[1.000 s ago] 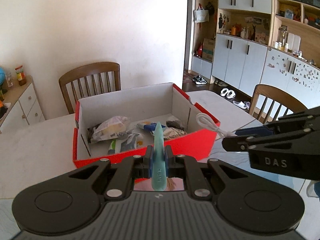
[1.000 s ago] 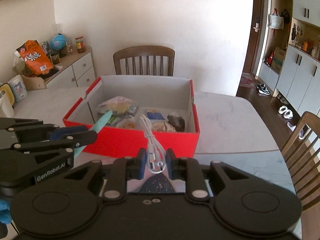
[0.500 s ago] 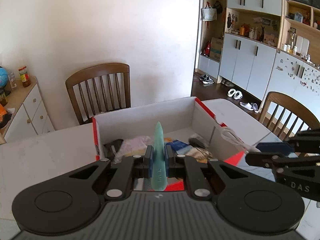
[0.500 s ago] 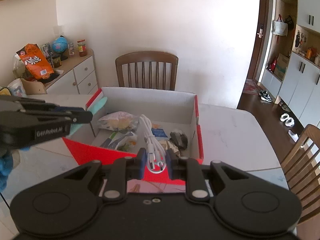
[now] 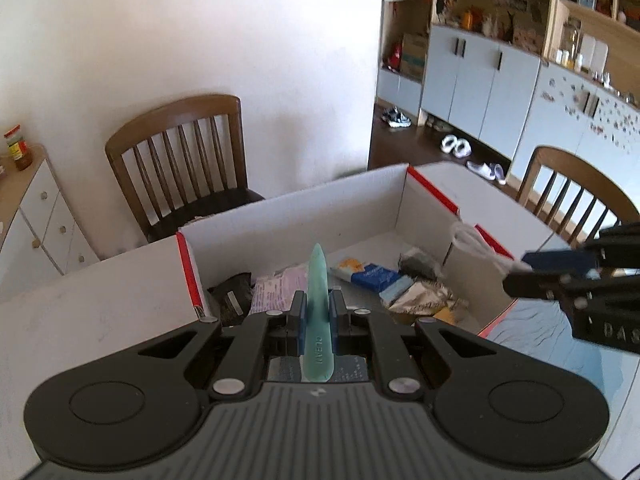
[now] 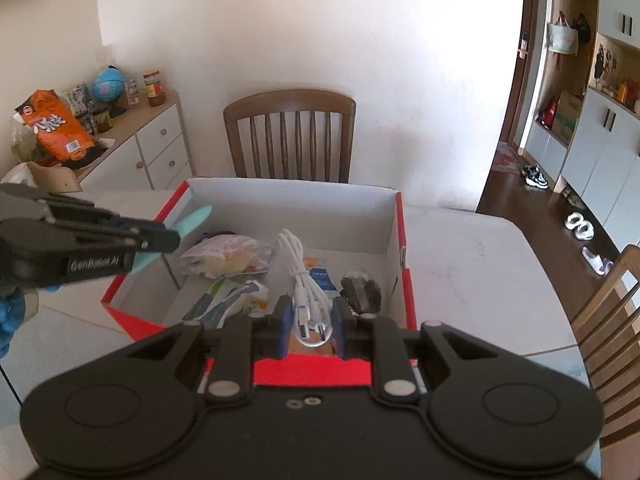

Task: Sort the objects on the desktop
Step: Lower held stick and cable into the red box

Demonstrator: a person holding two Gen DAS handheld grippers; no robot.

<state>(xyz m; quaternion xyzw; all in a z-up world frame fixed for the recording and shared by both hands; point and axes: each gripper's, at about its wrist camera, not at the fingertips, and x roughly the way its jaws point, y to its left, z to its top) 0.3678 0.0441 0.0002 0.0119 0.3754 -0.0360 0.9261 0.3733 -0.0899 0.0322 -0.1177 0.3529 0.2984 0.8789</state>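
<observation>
My left tongs [image 5: 318, 322] are clamped on a teal pointed tool [image 5: 318, 304] marked CLEAN, its tip over the left part of the red box [image 6: 256, 372]. My right tongs [image 6: 308, 322] grip a coiled white cable [image 6: 306, 280] above the box's near wall. The box, already holding snack packets [image 6: 224, 256], stands on the white surface [image 6: 472, 272] toward its far edge, before a wooden chair [image 6: 290, 136].

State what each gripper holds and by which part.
The left gripper pinches a teal stick marked CLEAN near its lower end, tip pointing forward. The right gripper clamps a coiled white cable at the plug end of the bundle.
</observation>
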